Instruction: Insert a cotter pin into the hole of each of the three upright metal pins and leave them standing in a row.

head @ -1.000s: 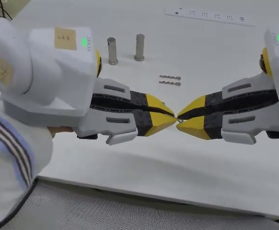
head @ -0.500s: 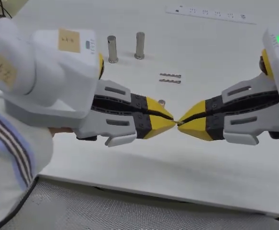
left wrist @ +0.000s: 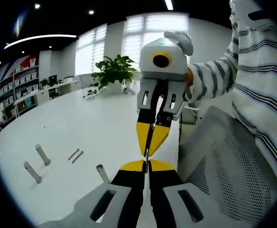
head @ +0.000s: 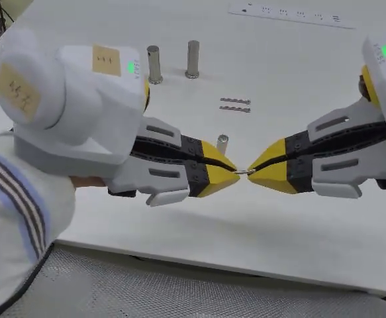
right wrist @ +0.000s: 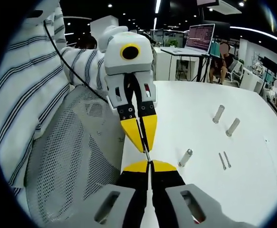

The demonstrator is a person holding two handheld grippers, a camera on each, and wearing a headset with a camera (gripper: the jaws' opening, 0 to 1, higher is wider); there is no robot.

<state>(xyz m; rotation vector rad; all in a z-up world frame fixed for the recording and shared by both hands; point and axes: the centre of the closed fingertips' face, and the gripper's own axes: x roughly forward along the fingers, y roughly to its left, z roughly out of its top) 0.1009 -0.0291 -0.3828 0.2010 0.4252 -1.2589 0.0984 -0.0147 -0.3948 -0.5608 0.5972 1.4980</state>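
The left claw (head: pixel 236 174) and right claw (head: pixel 251 171) meet tip to tip above the table (head: pixel 179 222), each pinched shut on one end of a single cotter pin (head: pixel 243 172). A little more of it shows between them than a second ago. The near metal pin (head: pixel 222 142), earlier hidden behind the left claw, now stands just beyond the tips, so insertion looks close. Two far metal pins (head: pixel 154 64) stand well behind, with spare cotter pins (head: pixel 236 105) lying between. Nothing blocks the way.

Tip to tip, left gripper (left wrist: pixel 146 163) and right gripper (left wrist: pixel 148 149) — both closed on one cotter pin (left wrist: pixel 147 156)
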